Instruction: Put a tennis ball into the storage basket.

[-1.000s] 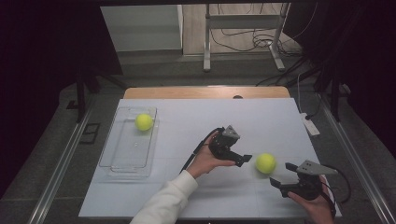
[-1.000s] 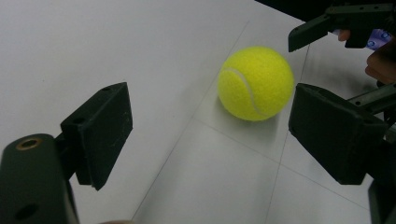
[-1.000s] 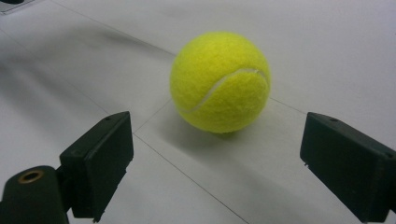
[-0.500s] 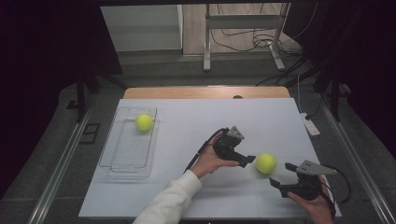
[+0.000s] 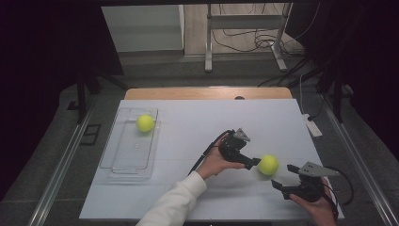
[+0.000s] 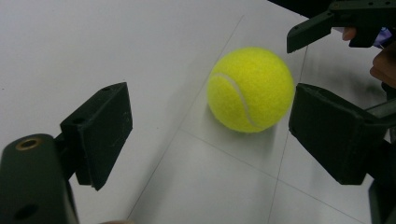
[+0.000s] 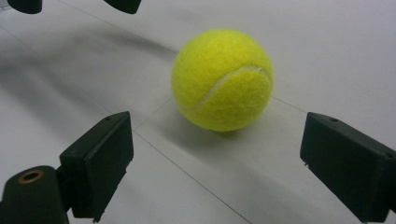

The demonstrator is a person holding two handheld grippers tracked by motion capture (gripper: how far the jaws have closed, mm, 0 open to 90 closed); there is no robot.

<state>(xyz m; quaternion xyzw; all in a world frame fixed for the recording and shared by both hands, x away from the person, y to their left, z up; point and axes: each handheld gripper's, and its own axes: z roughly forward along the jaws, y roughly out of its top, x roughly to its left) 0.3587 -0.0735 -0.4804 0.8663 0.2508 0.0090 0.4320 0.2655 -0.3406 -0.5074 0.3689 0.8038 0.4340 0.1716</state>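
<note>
A yellow tennis ball (image 5: 267,165) (image 6: 250,88) (image 7: 222,79) rests on the white table (image 5: 211,122), right of centre. My left gripper (image 5: 253,162) (image 6: 215,127) comes at it from the left, open, its pads just short of the ball and not touching it. My right gripper (image 5: 283,176) (image 7: 224,161) sits just right of and nearer than the ball, also open and aimed at it, with a gap between them. A second tennis ball (image 5: 145,123) lies at the far end of a clear plastic tray (image 5: 123,160) on the left.
A white power strip (image 5: 313,126) lies at the table's right edge. The left gripper's cable (image 5: 207,153) trails back along the forearm. A wooden strip (image 5: 207,92) borders the far edge. Bare table stretches between the tray and the grippers.
My left gripper has edged a little to the right, closer to the ball. The ball and the right gripper have stayed where they were.
</note>
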